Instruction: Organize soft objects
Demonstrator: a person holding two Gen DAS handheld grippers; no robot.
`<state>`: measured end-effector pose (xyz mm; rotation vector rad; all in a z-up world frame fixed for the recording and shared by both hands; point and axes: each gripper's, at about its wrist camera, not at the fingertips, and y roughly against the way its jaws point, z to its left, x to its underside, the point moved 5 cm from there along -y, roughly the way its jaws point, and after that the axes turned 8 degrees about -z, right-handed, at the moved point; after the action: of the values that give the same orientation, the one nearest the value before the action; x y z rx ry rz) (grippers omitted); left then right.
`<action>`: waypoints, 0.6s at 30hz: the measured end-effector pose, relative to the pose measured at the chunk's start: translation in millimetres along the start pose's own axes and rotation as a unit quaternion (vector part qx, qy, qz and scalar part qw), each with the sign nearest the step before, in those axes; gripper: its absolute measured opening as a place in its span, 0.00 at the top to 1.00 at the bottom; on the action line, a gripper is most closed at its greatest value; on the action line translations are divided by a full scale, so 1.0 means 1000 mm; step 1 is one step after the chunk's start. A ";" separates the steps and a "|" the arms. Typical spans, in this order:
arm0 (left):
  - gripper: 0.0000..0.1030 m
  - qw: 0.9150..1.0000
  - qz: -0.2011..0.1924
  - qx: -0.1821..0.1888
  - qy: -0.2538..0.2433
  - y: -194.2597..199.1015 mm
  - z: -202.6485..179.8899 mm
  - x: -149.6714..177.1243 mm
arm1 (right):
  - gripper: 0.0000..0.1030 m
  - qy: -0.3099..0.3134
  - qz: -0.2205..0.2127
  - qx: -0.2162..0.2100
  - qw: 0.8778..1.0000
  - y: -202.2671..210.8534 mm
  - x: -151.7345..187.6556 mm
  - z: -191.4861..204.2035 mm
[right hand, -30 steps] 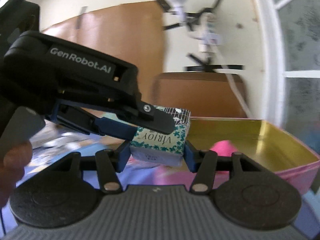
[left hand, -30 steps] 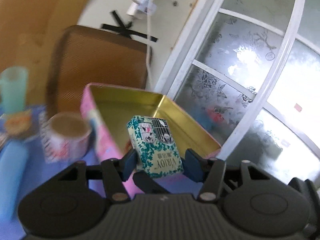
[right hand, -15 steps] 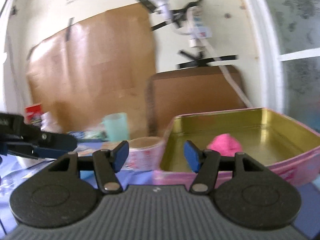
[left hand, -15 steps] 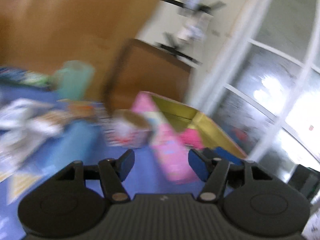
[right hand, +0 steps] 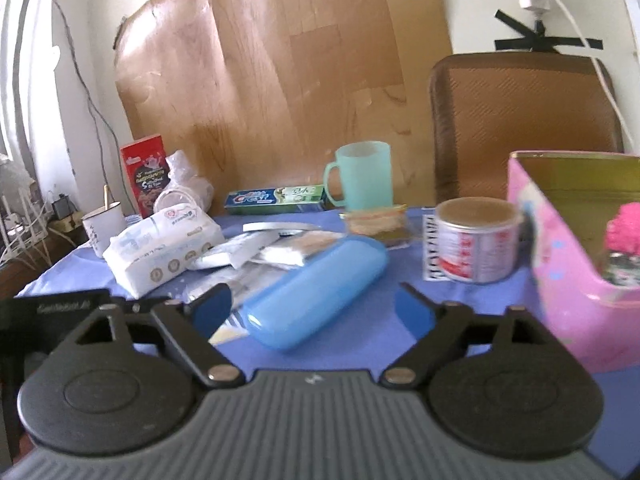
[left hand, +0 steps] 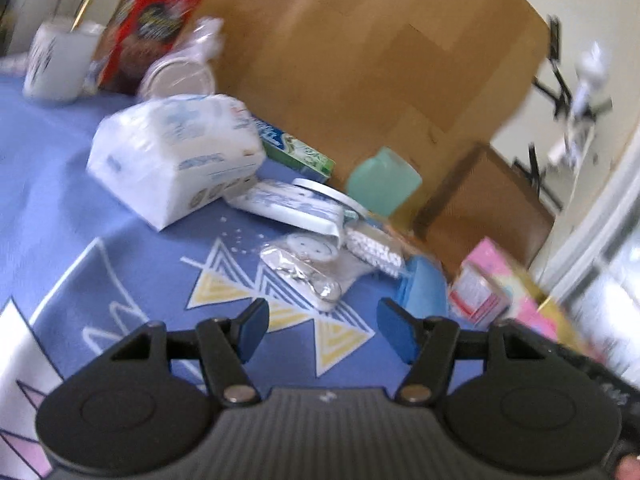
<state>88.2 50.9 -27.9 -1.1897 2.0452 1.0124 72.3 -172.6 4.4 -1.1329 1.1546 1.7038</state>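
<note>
Both hand-held grippers are hovering empty over the blue worktop (right hand: 360, 344), between placements. The left hand-held gripper (left hand: 322, 320), low in its frame, is standing partly open with nothing between its pads. The right hand-held gripper (right hand: 312, 310) is opening its jaws wide, and nothing is gripped; a blue case (right hand: 316, 284) is lying on the cloth just beyond them.

The pink tin (right hand: 560, 280), at the right edge of the right wrist view, is already holding a pink fluffy item (right hand: 624, 228). The soft things left are lying in the middle left of that view: a white tissue pack (right hand: 160, 252) and flat foil packets (right hand: 280, 254) beside it.

The step in hand appears to be choosing the next soft item. The next move is likely calling for lowering one gripper over a packet or the tissue pack, closing gently, then carrying it to the tin.
</note>
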 end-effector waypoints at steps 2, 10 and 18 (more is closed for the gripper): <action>0.34 1.000 -0.013 0.004 0.023 0.003 0.008 -0.002 | 0.10 -0.015 0.014 0.008 1.000 -0.014 0.001 0.006; 0.34 0.996 -0.050 0.036 0.059 0.015 0.016 -0.006 | 0.08 -0.027 0.048 0.042 0.998 -0.058 0.007 0.026; 0.34 0.995 -0.062 0.060 0.054 0.020 0.013 -0.006 | 0.07 -0.008 0.084 0.098 0.992 -0.082 0.019 0.022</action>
<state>74.6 71.2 -23.9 -1.3164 2.0547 0.7706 136.8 -125.8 -30.9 -0.9213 1.4066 1.6792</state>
